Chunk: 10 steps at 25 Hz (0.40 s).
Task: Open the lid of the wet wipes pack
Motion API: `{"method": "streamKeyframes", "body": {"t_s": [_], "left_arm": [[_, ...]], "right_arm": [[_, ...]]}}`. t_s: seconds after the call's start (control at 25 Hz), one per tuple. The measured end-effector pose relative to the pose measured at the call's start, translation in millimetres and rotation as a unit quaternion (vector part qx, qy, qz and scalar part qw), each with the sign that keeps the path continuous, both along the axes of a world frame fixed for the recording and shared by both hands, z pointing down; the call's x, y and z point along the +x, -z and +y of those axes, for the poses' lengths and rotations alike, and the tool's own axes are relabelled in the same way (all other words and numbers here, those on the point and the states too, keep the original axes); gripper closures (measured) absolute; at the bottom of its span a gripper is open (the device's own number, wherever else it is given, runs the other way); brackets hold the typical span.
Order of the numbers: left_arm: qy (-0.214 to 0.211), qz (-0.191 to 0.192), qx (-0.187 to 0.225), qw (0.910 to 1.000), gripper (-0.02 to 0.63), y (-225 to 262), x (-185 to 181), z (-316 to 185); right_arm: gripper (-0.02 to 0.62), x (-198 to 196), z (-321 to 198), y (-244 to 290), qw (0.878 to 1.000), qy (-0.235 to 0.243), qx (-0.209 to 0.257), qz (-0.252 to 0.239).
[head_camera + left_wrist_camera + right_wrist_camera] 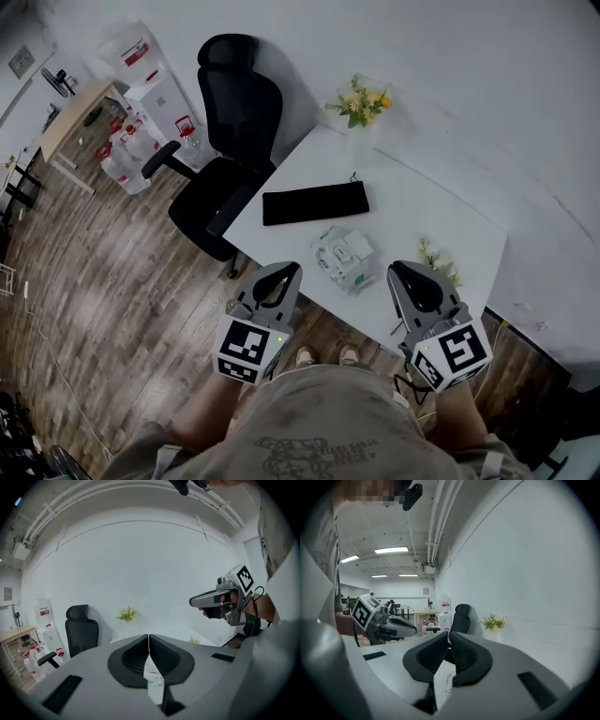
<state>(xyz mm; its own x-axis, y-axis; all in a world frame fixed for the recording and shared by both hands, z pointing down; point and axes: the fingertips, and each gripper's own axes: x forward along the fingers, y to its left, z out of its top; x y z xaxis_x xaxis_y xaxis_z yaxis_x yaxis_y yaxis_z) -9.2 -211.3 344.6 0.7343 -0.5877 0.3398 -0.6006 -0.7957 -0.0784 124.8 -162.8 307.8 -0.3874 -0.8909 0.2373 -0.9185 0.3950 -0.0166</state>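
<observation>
The wet wipes pack (343, 256), white with green print, lies on the white table (422, 202) near its front edge. I cannot tell how its lid stands. My left gripper (291, 270) hangs shut just left of the pack, over the table's corner, with nothing in it. My right gripper (397, 270) hangs shut just right of the pack, also with nothing between its jaws. In the left gripper view, a strip of the pack (153, 679) shows below the closed jaws, and the right gripper (193, 602) is off to the right. In the right gripper view, the left gripper (412, 631) is seen at left.
A black pouch (314, 202) lies flat behind the pack. A bunch of yellow flowers (360, 101) stands at the table's far corner, and a small plant (437, 260) sits by the right gripper. A black office chair (228, 150) stands left of the table on the wood floor.
</observation>
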Motion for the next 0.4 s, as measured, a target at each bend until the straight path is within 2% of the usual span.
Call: {"method": "streamKeyframes", "body": {"t_s": [0.4], "left_arm": [[0.017,-0.009,0.008,0.9998,0.586,7.6,-12.5,3.4]], "right_arm": [[0.549,-1.4,2.0,-7.2,1.000,-0.003,-0.010,-0.009]]}}
